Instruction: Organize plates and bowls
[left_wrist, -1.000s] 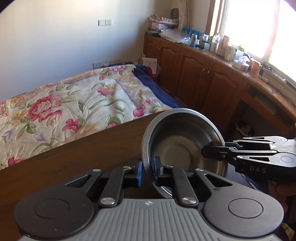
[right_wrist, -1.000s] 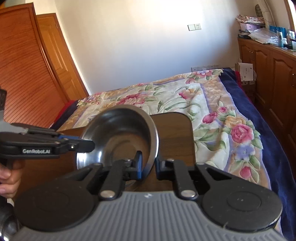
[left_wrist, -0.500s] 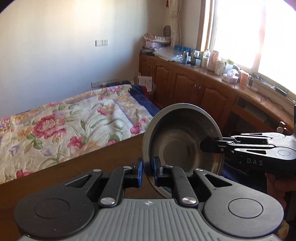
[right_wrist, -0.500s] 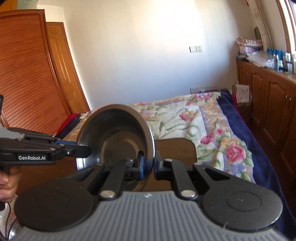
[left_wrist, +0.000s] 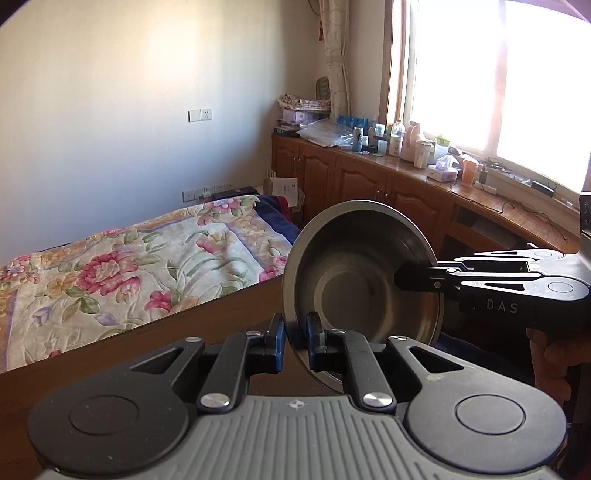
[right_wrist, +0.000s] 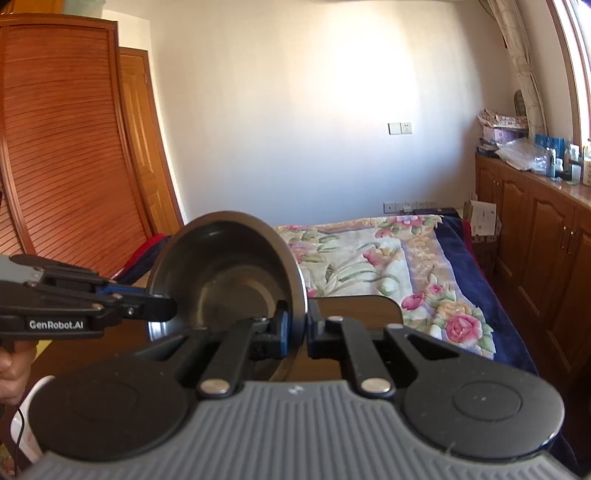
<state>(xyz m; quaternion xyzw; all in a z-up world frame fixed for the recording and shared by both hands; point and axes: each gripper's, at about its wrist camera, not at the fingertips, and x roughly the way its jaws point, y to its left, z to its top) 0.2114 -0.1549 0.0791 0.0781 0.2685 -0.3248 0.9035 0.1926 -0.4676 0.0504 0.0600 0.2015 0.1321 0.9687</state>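
Your left tongs (left_wrist: 295, 338) and right tongs (right_wrist: 297, 334) pinch opposite rims of the tilted steel bowl (left_wrist: 360, 280); uneven pull risks dropping it onto the tabletop (left_wrist: 155, 343).

Open air ahead and above both claws; steel bowl (left_wrist: 364, 275) filling the gap between them.

Below the left gripper (left_wrist: 295, 332), a brown table top (left_wrist: 155, 354); beyond it, well apart, a flowered bed (left_wrist: 147, 266). Right of the right gripper (right_wrist: 297, 325), a clear lane, then cabinets (right_wrist: 535, 236) along the wall.
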